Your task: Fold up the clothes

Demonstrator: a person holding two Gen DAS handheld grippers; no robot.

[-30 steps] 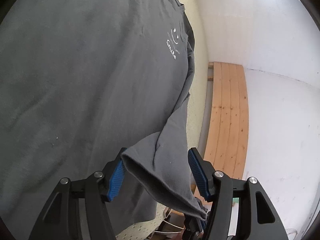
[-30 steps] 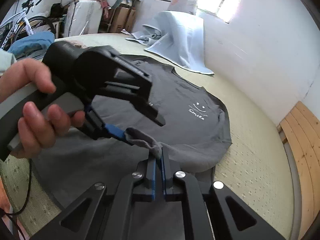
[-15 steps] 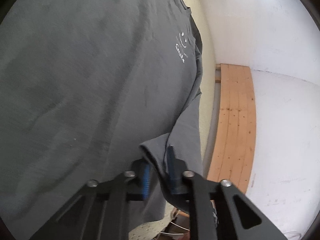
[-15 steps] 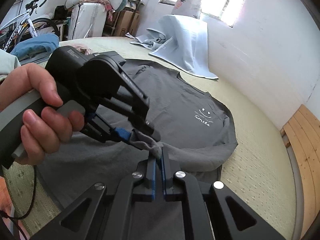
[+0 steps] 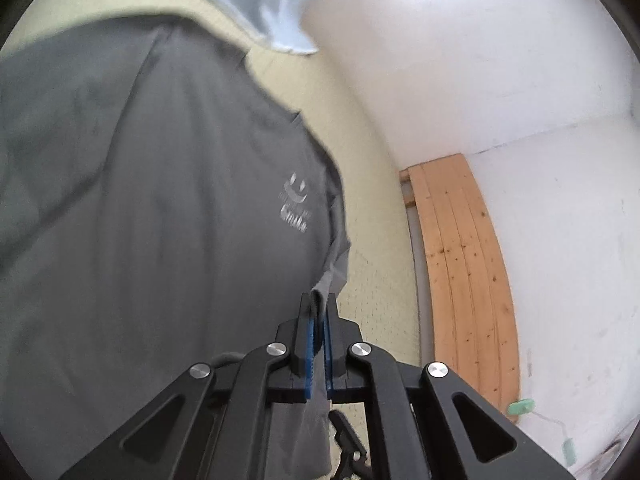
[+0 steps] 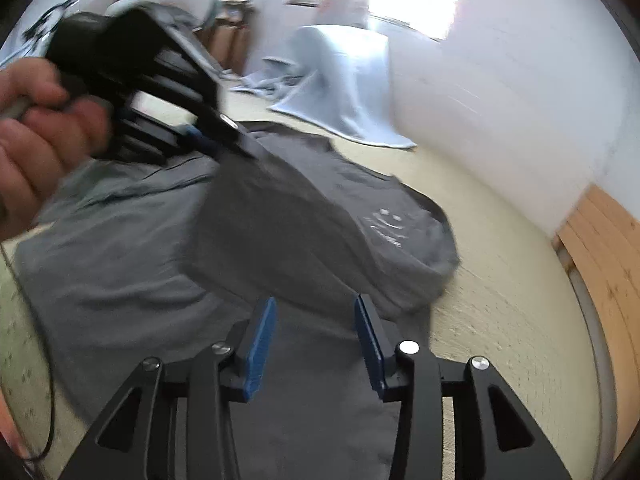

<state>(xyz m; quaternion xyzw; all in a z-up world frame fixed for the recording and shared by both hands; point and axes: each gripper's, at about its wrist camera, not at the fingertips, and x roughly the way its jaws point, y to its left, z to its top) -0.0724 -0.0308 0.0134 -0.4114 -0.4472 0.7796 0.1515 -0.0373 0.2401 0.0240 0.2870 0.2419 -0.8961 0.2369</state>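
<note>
Pale yellow mattress [image 6: 492, 248] beside a white wall and wooden slats [image 5: 460, 264]; we list a grey T-shirt [image 5: 140, 200] spread on it, smile print up. Left tongs [image 5: 318, 320]: clamped tight on the sleeve, now raised off the mattress. Right tongs [image 6: 316, 320]: jaws have just been opening, pads standing apart, cloth lying below them but not pinched. Since a moment ago we have passed the sleeve from right to left; we judge the inward fold is beginning.
</note>
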